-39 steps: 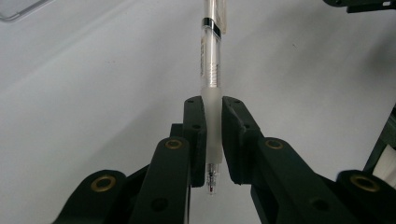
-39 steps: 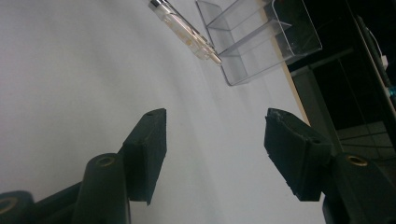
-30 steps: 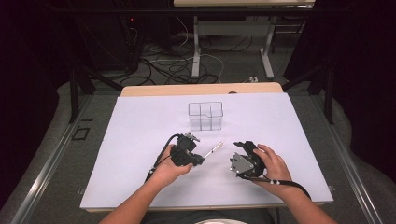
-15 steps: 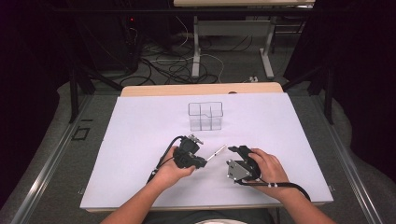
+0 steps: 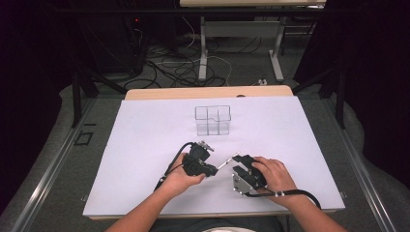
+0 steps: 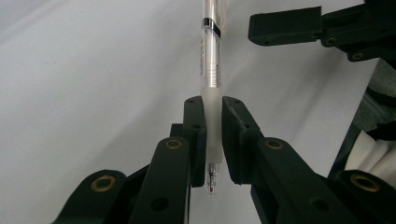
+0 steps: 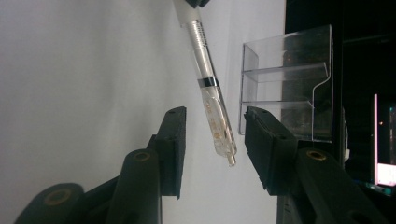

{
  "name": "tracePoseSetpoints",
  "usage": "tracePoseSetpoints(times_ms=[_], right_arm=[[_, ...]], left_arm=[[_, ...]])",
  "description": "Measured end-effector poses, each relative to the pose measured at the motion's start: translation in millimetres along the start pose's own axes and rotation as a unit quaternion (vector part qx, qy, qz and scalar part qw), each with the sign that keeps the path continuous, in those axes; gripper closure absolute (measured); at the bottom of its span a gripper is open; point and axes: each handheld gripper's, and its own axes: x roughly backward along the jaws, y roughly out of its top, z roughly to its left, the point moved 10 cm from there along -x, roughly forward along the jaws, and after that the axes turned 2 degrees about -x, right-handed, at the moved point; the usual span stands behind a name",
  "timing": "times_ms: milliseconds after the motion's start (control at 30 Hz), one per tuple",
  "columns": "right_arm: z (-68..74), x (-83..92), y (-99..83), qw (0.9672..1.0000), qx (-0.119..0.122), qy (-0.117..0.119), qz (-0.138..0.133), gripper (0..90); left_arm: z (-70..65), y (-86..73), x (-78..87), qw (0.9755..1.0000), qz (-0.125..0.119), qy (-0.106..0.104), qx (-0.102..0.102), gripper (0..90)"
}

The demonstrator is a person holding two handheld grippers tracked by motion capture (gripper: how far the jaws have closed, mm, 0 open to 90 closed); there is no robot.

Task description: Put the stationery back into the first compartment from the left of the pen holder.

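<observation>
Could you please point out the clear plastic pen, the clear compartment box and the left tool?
Clear plastic pen (image 6: 211, 60): left gripper view, on its barrel.
Clear compartment box (image 5: 212, 126): high view, on its front wall.
Left tool (image 6: 213, 135): left gripper view, between its fingertips.

We count one clear pen (image 6: 211, 79), one clear acrylic organizer (image 5: 212, 120) beyond it with three compartments, two grippers beside the pen, left gripper (image 5: 211, 170) and right gripper (image 5: 240, 163), and one white table sheet (image 5: 145, 140).

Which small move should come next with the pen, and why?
Probably close the right tongs fully on the pen. Its free end already lies between their jaws, which have just been closing but do not touch it, while the left tongs clamp its grip end.
</observation>
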Motion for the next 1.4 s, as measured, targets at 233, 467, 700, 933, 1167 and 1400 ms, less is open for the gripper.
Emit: tracePoseSetpoints(times_ms=[233, 467, 700, 933, 1167, 1400], right_arm=[[4.9, -3.4, 2.7, 0.9987, 0.05, -0.008, 0.004, 63.2], [8.0, -5.0, 2.9, 0.997, 0.077, 0.002, 0.011, 68.2], [8.2, -3.6, 4.2, 0.995, 0.098, 0.005, 0.016, 71.5], [10.6, -3.6, 5.9, 0.9939, 0.109, 0.007, 0.013, 77.0], [13.6, -3.1, 5.0, 0.9931, 0.115, 0.012, 0.021, 79.1], [14.1, -3.7, 5.0, 0.9933, 0.113, 0.015, 0.019, 79.3]], left_arm=[[-6.5, 0.0, -1.1, 0.9999, 0.004, -0.008, -0.006, 80.5], [-13.7, 0.9, -3.2, 0.9998, 0.005, -0.017, -0.011, 80.5], [-20.3, 1.8, -4.3, 0.9995, 0.005, -0.03, -0.009, 80.5], [-22.4, 3.1, -4.3, 0.9995, 0.0, -0.032, -0.006, 80.5], [-22.3, 2.1, -4.5, 0.9993, 0.003, -0.036, -0.009, 80.4], [-21.2, 2.0, -4.2, 0.9992, 0.001, -0.038, -0.008, 79.7]])
